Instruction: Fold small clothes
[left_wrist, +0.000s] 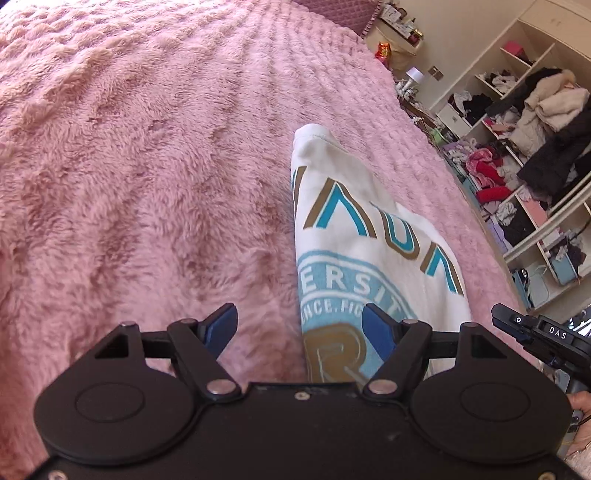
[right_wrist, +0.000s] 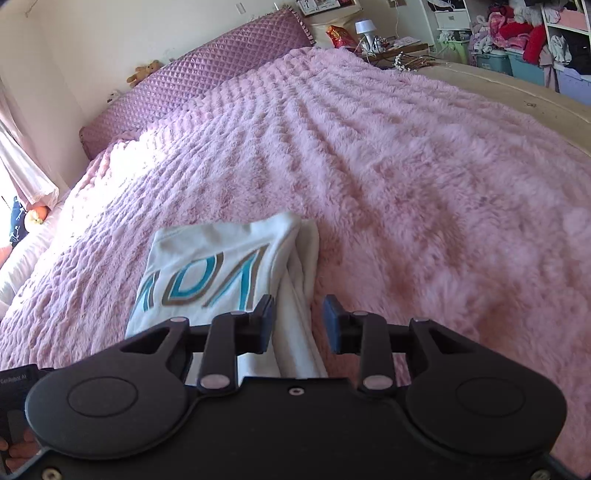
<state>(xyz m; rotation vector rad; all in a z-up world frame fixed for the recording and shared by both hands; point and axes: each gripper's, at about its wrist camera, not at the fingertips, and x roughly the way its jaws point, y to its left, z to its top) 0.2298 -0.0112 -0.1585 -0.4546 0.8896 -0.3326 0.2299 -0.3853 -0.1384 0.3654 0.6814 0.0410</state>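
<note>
A white T-shirt (left_wrist: 354, 236) with teal and gold lettering lies folded into a long strip on the pink fluffy blanket (left_wrist: 147, 166). My left gripper (left_wrist: 299, 325) hovers over its near end, open wide, its right pad (left_wrist: 376, 326) above the print and nothing pinched. In the right wrist view the same T-shirt (right_wrist: 218, 266) lies just ahead, its folded white edge running between the jaws of my right gripper (right_wrist: 300, 323). Those jaws stand partly open, with a gap beside the cloth, so no grip shows. The right gripper's body (left_wrist: 539, 332) shows at the left wrist view's right edge.
The pink blanket (right_wrist: 406, 166) covers a wide bed with a purple quilted headboard (right_wrist: 199, 70) at the far end. Beyond the bed's right side stand open shelves (left_wrist: 517, 147) stuffed with clothes, storage bins (right_wrist: 495, 59) and a bedside table with a small lamp (right_wrist: 364, 27).
</note>
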